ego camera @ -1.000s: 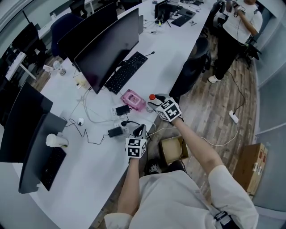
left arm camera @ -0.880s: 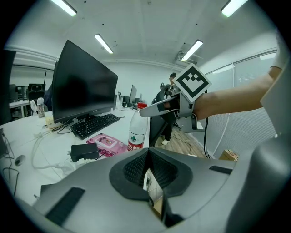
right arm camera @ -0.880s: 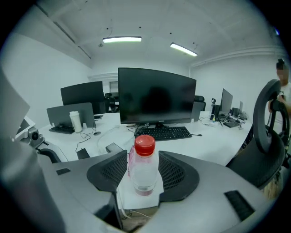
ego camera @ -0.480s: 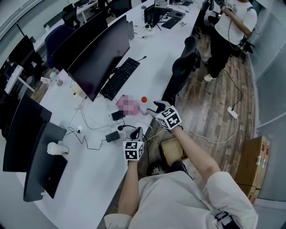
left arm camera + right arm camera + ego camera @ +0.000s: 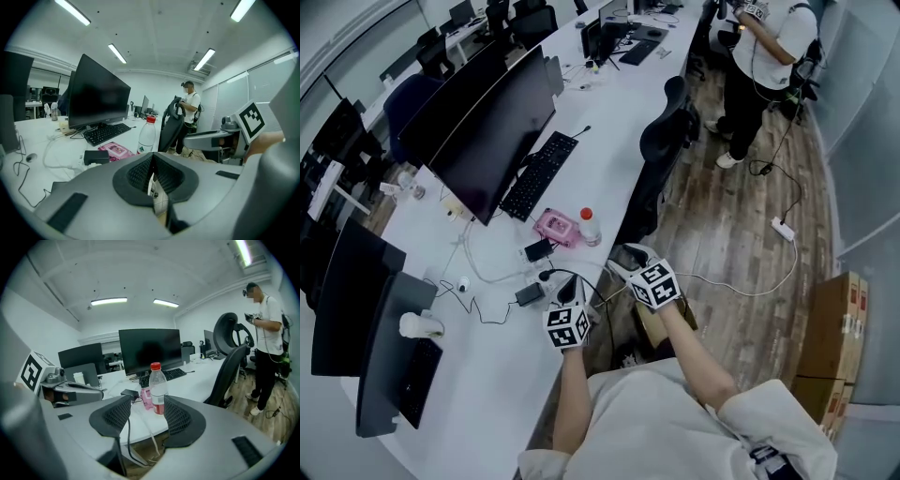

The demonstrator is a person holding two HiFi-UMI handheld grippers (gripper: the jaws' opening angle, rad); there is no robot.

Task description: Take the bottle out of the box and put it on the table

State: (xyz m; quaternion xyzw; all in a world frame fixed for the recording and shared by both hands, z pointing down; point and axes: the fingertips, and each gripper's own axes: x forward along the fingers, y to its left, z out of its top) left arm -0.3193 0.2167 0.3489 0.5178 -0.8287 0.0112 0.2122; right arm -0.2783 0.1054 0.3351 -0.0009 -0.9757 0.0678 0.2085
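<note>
A clear bottle (image 5: 589,225) with a red cap and red label stands upright on the white table (image 5: 609,141), near its front edge and beside a pink pack (image 5: 555,227). My right gripper (image 5: 623,258) is open and empty, a short way in front of the bottle (image 5: 158,390), which shows between its spread pads (image 5: 180,416). My left gripper (image 5: 576,291) hovers at the table edge, shut with nothing in it. It looks toward the bottle (image 5: 146,136). The cardboard box (image 5: 645,321) sits on the floor, mostly hidden under my right forearm.
Black monitors (image 5: 492,122), a keyboard (image 5: 539,173), adapters and cables (image 5: 530,272) lie on the table behind the bottle. An office chair (image 5: 661,150) stands at the table edge. A person (image 5: 759,56) stands at the far right. Cardboard cartons (image 5: 825,319) rest on the wooden floor.
My right gripper was at the bottle a second ago. It has since let go and drawn back toward me, leaving the bottle standing. The left gripper has barely moved.
</note>
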